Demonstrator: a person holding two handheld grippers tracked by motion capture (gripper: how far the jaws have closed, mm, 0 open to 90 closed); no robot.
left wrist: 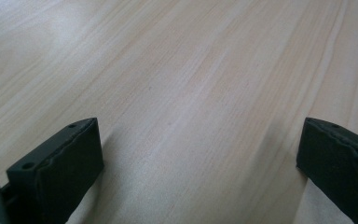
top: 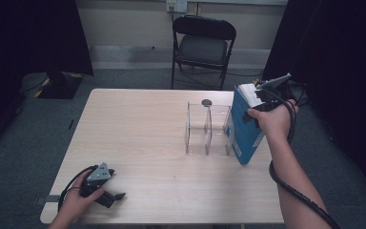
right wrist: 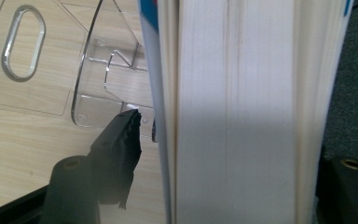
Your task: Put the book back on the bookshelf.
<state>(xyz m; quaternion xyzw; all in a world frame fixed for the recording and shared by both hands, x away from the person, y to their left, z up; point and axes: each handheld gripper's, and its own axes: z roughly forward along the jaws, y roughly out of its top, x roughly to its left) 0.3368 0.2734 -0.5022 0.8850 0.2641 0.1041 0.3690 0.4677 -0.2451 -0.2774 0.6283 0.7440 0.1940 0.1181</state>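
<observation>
Down at the near left corner of the table (top: 138,124) we have the left gripper (top: 116,196), lying low on the wood with a hand wrapped round its body and the cable looping behind. From the left gripper view its two black jaws stand wide apart, nothing between them, just bare pale woodgrain. Moving across to the middle, we come to a clear acrylic rack (top: 208,129) standing upright on the tabletop, its see-through dividers forming slots, with a small dark round spot just behind it. Right beside it, touching its right end as far as we can tell, stands the blue book (top: 244,129), tilted, its lower corner on the table near the right edge and its white page block facing up and away. At the top of that book sits the right gripper (top: 256,98), held from the right by our right hand (top: 274,119). In the right gripper view the page edges (right wrist: 235,112) run straight up between the jaws: the left jaw stands off the blue cover with a sliver of gap, the right jaw sits low at the far side, so the claw straddles the book loosely, opened up rather than pinching it.
</observation>
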